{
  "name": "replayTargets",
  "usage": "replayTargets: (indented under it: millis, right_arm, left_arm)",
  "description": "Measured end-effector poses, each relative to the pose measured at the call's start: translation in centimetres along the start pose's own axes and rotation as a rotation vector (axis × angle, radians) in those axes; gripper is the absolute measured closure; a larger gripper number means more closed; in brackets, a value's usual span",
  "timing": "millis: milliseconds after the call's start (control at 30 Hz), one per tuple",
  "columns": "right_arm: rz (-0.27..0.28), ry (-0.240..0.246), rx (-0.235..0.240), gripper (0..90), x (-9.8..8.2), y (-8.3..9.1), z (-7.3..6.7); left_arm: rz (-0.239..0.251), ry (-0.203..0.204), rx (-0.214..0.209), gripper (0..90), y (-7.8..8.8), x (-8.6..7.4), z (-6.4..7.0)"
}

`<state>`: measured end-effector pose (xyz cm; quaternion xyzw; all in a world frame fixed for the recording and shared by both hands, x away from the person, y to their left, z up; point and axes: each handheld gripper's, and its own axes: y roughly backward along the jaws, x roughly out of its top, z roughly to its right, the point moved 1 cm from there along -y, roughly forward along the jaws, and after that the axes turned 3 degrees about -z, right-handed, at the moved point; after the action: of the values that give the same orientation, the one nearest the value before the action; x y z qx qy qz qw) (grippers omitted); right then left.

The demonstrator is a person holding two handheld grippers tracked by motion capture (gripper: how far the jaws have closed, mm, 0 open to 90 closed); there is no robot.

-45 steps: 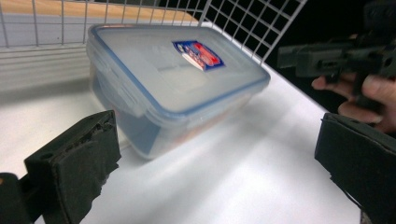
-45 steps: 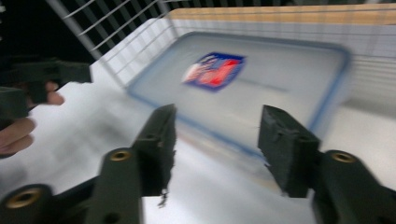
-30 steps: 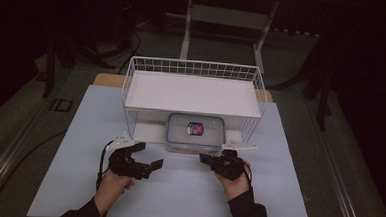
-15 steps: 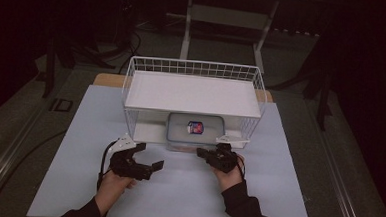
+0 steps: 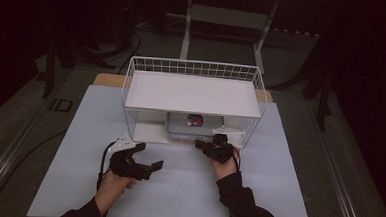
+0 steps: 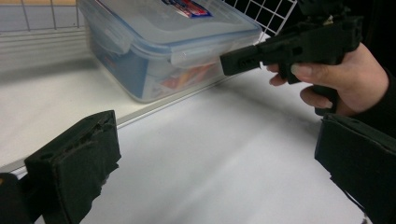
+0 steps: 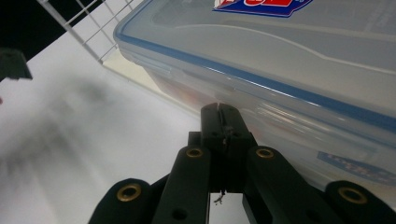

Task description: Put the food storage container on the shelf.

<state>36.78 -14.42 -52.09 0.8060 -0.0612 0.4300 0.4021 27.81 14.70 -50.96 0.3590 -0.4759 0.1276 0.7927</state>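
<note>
Nearest me, my left claw sits released, its two jaws spread wide over the bare white counter, well in front of the wire rack and touching nothing. A little farther on, my right claw is clenched, jaws pressed together with nothing between them, its tip right at the front wall of the clear box; I cannot tell whether it touches. That box, with its blue-rimmed lid and a red and blue label on top, stands on the rack's lower shelf, under the white upper shelf. From my left claw's camera, the right claw's tip meets the box's near corner.
</note>
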Motion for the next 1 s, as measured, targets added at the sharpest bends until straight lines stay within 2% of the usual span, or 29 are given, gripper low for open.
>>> replayTargets:
  millis: [233, 400, 567, 667, 733, 933, 1000]
  right_arm:
    - [0.008, 0.005, -0.028, 89.9, 0.7, -0.7, 0.2]
    - [0.016, 0.009, -0.031, 89.9, 1.2, -1.2, 0.5]
    - [0.02, -0.011, -0.032, 89.9, 1.6, -1.5, 0.8]
    - [0.023, -0.005, -0.05, 89.9, 1.8, -1.6, 0.8]
    - [0.022, -0.021, -0.042, 89.9, 1.9, -1.8, 0.9]
    - [0.023, -0.016, -0.037, 89.9, 1.9, -2.0, 0.8]
    - [0.023, -0.029, -0.031, 89.9, 2.0, -2.1, 0.7]
  left_arm:
    - [0.001, -0.01, 0.009, 0.2, 0.0, -0.1, -0.1]
    - [-0.001, -0.009, 0.007, 0.2, 0.0, -0.1, -0.1]
    - [-0.001, -0.011, 0.006, 0.2, 0.0, -0.1, -0.1]
    - [-0.003, -0.008, 0.005, 0.2, 0.0, -0.2, -0.1]
    - [-0.004, -0.009, 0.006, 0.2, 0.0, -0.2, -0.1]
    - [-0.002, -0.004, 0.007, 0.2, 0.0, -0.2, -0.3]
    - [-0.002, -0.005, 0.008, 0.2, 0.0, -0.2, -0.2]
